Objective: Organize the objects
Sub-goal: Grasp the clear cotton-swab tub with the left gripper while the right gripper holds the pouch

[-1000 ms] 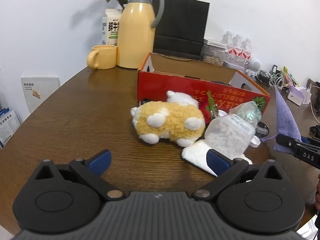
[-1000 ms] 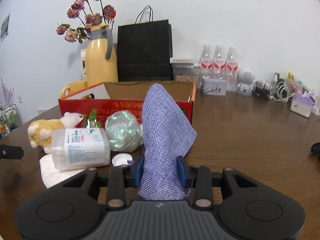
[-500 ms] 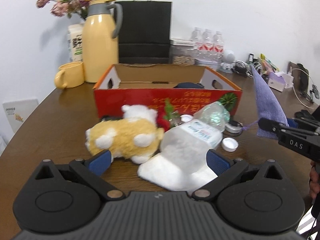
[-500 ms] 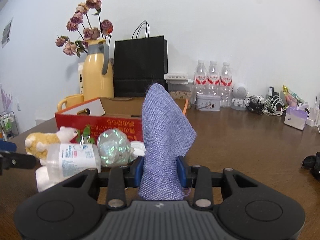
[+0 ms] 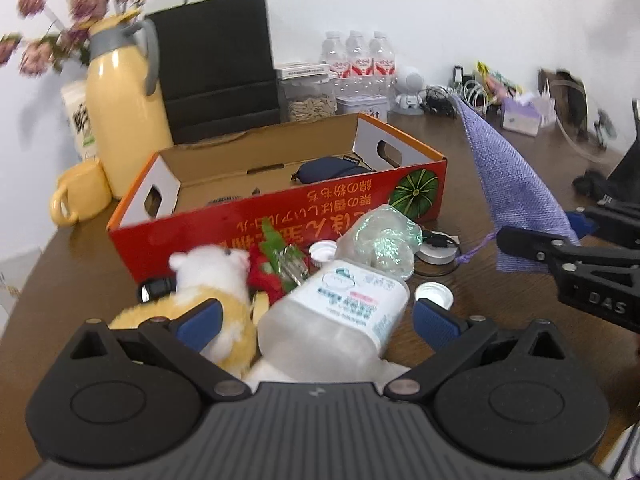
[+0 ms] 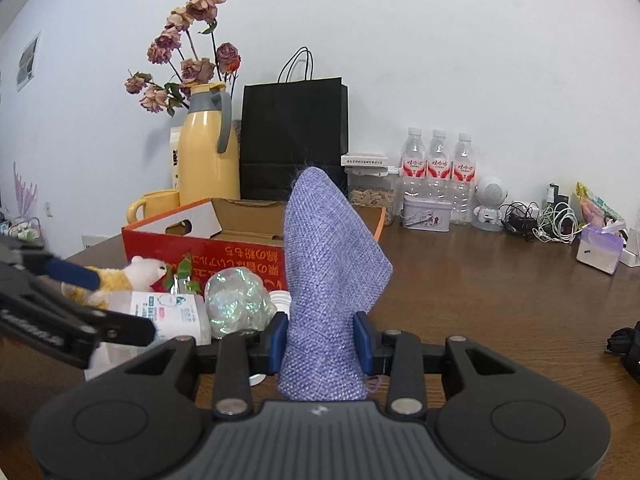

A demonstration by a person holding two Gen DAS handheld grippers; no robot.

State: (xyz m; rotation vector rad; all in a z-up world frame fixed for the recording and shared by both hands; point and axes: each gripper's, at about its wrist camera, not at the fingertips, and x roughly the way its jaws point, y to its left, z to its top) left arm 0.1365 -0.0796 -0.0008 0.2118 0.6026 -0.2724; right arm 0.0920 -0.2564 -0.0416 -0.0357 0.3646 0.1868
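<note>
- Right claw (image 6: 320,338) clenched on purple pouch (image 6: 330,280), frame centre; likely bound for red box (image 6: 208,248)
- Left claw (image 5: 316,322) released, straddling plastic jar (image 5: 340,316), lower centre; next: close on it

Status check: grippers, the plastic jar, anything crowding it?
Right gripper shut on purple pouch. Left gripper open, straddling the lying plastic jar, not gripping. Plush toy against the jar, inside the left finger.
</note>
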